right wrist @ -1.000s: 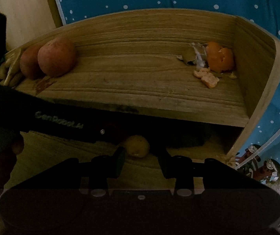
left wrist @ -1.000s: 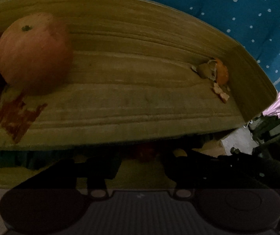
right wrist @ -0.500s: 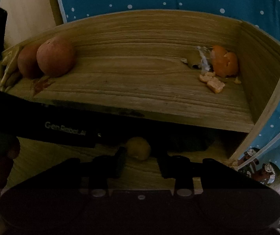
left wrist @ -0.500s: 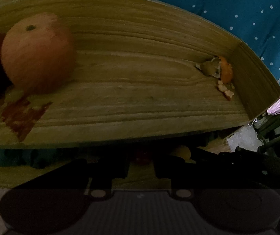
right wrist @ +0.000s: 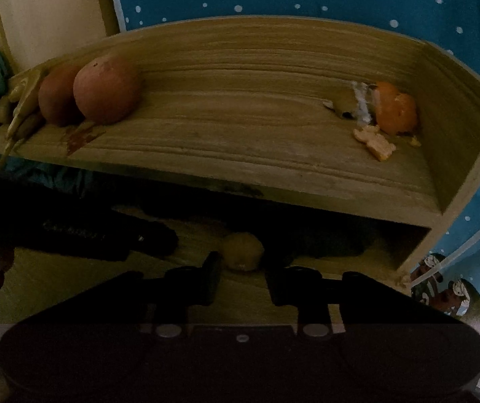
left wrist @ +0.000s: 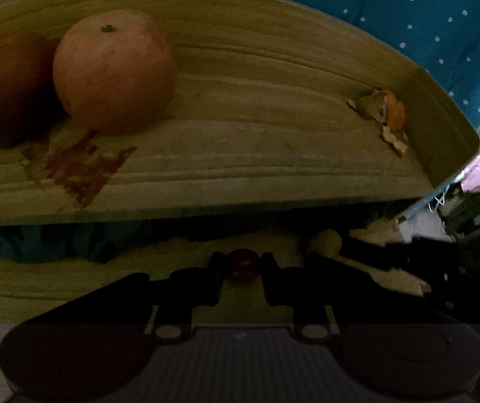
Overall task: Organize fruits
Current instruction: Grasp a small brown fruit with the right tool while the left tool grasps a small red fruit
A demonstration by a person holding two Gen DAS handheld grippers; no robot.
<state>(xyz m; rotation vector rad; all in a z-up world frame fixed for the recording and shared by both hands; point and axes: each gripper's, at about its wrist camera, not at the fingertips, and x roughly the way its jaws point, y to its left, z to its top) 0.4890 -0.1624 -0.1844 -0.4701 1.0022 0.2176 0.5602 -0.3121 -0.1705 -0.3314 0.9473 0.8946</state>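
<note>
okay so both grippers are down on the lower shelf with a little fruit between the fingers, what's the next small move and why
Probably close the left gripper on the small dark red round fruit. The fruit sits between its open black fingers, seemingly centred, on the lower wooden shelf. The right gripper is open around a small yellowish round fruit that lies nearer the fingertips. It is dim, so contact cannot be confirmed.

The second apple (left wrist: 4,87) is cut off by the left frame edge. The lower shelf (right wrist: 307,235) interior is too dark to resolve. The lettering (right wrist: 72,231) is blurred.
</note>
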